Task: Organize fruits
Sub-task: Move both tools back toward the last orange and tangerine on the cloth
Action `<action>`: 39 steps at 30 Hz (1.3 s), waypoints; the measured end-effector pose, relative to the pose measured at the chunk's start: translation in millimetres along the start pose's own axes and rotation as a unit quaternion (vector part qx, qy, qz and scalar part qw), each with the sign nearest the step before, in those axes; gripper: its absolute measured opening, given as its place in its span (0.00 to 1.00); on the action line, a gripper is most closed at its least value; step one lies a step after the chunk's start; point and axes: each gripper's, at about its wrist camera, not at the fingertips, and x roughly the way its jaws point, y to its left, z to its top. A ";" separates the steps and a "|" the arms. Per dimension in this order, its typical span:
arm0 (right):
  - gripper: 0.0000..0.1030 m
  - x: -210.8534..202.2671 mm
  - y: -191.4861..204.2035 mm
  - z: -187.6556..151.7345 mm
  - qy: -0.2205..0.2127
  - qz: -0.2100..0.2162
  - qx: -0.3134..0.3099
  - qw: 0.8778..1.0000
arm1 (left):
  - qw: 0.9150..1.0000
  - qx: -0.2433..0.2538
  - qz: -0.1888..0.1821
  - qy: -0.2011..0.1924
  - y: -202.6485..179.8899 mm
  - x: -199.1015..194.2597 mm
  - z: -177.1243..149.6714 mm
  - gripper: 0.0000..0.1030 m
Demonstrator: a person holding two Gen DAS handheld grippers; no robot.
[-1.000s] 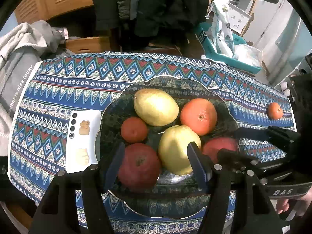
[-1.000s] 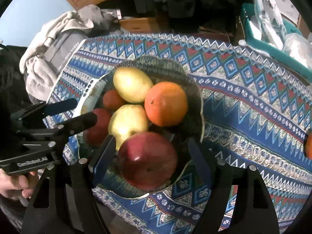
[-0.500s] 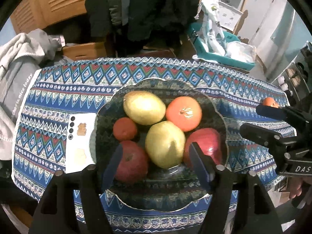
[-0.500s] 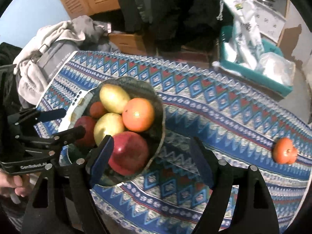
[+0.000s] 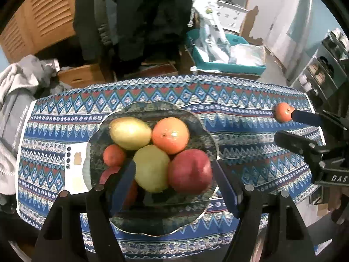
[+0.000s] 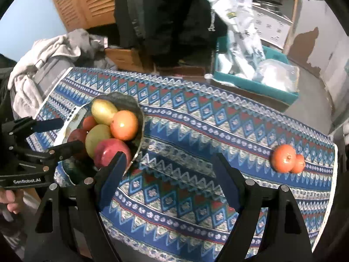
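— Left view first. What of the left gripper [image 5: 174, 170]?

— Hung over the near side of the bowl [image 5: 202, 126], pointed forward and down. Jaws stood wide, nothing between them but air above the apple [image 5: 189, 171]. Looked idle.

— And the fruit?

— Six pieces piled in the bowl. Spotted one tangerine [image 5: 282, 112] well apart, out on the cloth [image 5: 240, 109] by the far right corner.

— Right view, then?

— Showed the right gripper [image 6: 169, 159] above bare cloth, between the bowl and the tangerine. Jaws gaped wide there too, holding nothing. Sat tilted down toward the table, the bowl off its left finger. Found a small fruit [image 6: 299, 164] touching the tangerine on its right, both near the cloth's edge.

— Step in hand?

— Judged it as the reach for the loose fruit, to bring it to the bowl.

— How best done?

— Seemed wise to swing right and forward, keep the jaws wide, and centre them on the tangerine alone. Better to come down with one finger on each side, then close softly. Round and likely to roll, so no nudging. Risked knocking the small fruit off the edge. Left little room in the bowl, so best set down gently on the near side
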 end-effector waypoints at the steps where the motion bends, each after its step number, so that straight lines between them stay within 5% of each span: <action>1: 0.79 -3.7 -3.8 -1.4 -0.002 -0.002 0.002 1.000 | 1.000 0.004 -0.001 -0.001 -3.9 -1.4 0.6 0.73; 27: 0.83 -59.1 -84.3 -49.2 -0.029 -0.079 0.028 0.996 | 0.994 0.111 -0.015 -0.004 -111.3 -6.8 7.8 0.77; 39: 0.83 -74.0 -155.2 -64.4 -0.010 -0.103 0.066 0.992 | 0.989 0.142 -0.033 0.011 -164.3 12.1 23.7 0.78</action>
